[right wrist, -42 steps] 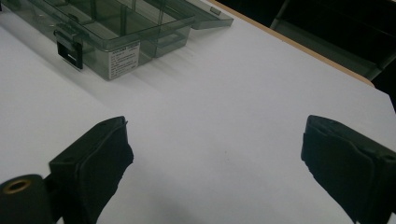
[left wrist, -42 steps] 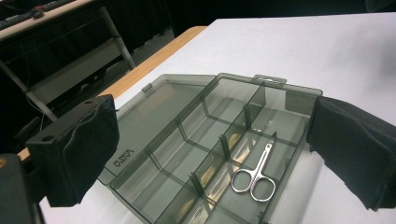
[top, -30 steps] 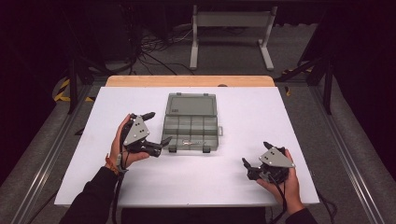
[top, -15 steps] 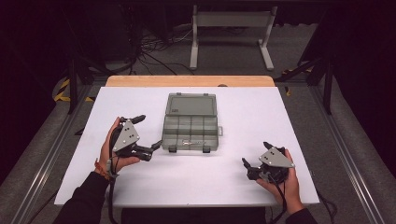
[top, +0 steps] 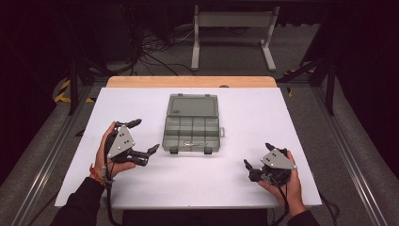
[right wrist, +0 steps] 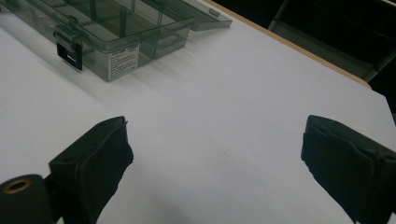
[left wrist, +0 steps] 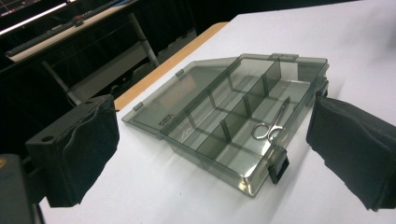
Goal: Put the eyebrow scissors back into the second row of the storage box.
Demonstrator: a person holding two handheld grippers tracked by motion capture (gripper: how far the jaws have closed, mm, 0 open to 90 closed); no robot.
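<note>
A smoky transparent compartment box (top: 192, 125) lies in the middle of the white table (top: 263, 108), its lid folded open toward the far side. In the left gripper view, small metal scissors (left wrist: 268, 126) rest in one of the box's (left wrist: 243, 116) compartments near the front latch. My left gripper (top: 146, 135) is held just left of the box, open, with its black pads (left wrist: 79, 149) wide apart and empty. Near the front right of the table my right gripper (top: 257, 154) is open above bare table. The box's corner (right wrist: 116, 28) lies well ahead of it.
A wooden strip (top: 188, 81) runs along the table's far edge. Beyond it stand a white metal frame (top: 233, 28) and cables on the floor. Metal rails (top: 47, 155) flank the table on both sides.
My left gripper has drawn back to the left, away from the box's front left corner, still open. The right gripper has stayed where it was.
</note>
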